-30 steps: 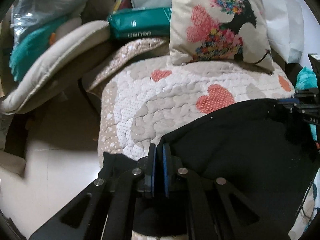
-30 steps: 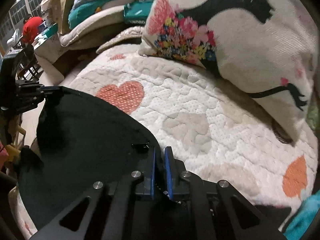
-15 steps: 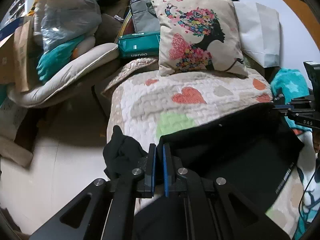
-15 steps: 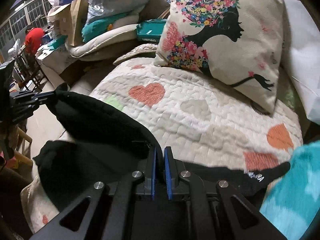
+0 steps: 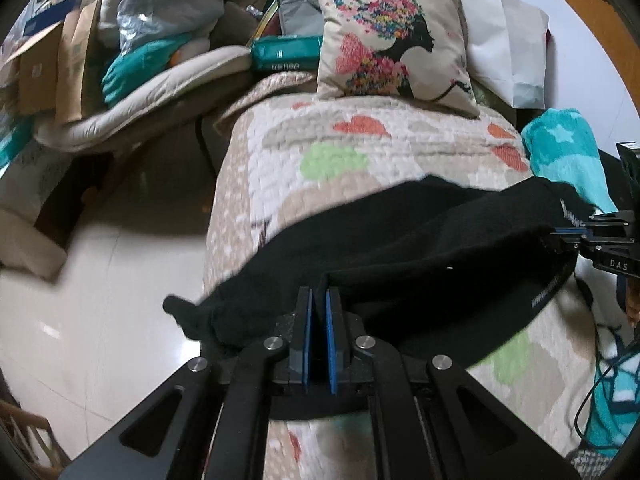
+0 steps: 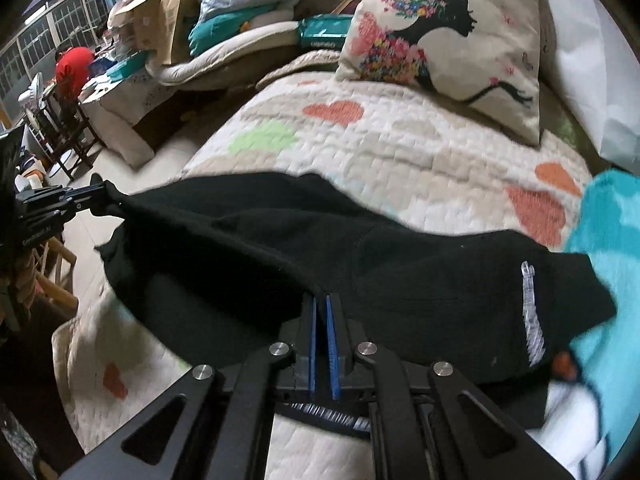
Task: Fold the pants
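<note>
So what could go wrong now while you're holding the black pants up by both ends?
The left hand-held gripper and the right hand-held gripper each pinch only a thin edge of the black pants, so the cloth might slip out. One corner hangs past the side of the quilt over the floor and could drag the fold crooked. The other end lies against the teal blanket and may catch on it.

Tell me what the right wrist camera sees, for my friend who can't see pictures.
The right gripper pinches the edge of black pants stretched across a quilt with hearts. The left gripper holds the far corner. A flowery pillow leans behind.
</note>
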Available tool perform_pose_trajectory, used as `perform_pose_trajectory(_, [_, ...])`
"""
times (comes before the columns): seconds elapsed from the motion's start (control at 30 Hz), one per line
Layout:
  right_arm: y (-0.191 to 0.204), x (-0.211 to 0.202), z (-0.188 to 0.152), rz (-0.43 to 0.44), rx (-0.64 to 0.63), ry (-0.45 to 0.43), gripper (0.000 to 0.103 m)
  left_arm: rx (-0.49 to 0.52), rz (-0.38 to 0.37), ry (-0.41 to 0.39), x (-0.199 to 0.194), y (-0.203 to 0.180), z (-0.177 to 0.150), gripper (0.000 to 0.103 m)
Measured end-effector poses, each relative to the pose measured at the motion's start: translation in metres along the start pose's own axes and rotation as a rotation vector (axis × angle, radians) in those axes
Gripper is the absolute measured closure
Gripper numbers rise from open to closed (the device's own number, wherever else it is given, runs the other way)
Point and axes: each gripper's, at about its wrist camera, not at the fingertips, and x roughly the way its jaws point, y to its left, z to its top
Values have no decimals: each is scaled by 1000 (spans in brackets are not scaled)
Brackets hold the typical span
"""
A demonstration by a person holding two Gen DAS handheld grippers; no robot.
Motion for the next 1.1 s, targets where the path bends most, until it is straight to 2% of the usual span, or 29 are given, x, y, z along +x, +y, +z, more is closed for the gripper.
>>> perform_pose_trajectory(0.3, [20,15,-42,-7,0,82,98,-8,26,101,8,-8,-40,96])
perform_pose_trajectory(0.4, [23,20,-50,-10,-2,106,98,14,54,149,13,-8,-53,92])
perform_pose_trajectory(0.43, [24,21,-51,-11,-2,108,97,9,56,161,13,-6,-56,88])
perform_pose_trajectory(0.5, [24,21,-52,-7,9,114,97,-19,65,179,13,1,-61,76])
perform_pose_trajectory(0.6, [23,22,-55,1,30,129,93,-93,60,176,2,19,-63,75])
perform_pose_trajectory(0.77, [28,18,-63,-4,40,181,81,-271,31,85,-37,58,-60,71])
perform_pose_trajectory(0.87, [37,1,-61,-16,10,151,80,-328,41,21,-56,67,-52,70])
perform_pose_trajectory(0.93, [43,-15,-53,7,16,98,78,-325,44,7,-56,58,-40,61])
perform_pose_trajectory(1.0, [46,-21,-43,31,41,65,74,-300,62,35,-39,39,-27,52])
perform_pose_trajectory(1.07, [51,-14,-27,62,87,45,73,-263,102,86,-15,20,-19,52])
perform_pose_trajectory(1.1, [53,-8,-22,67,106,41,72,-252,99,117,3,11,-16,52])
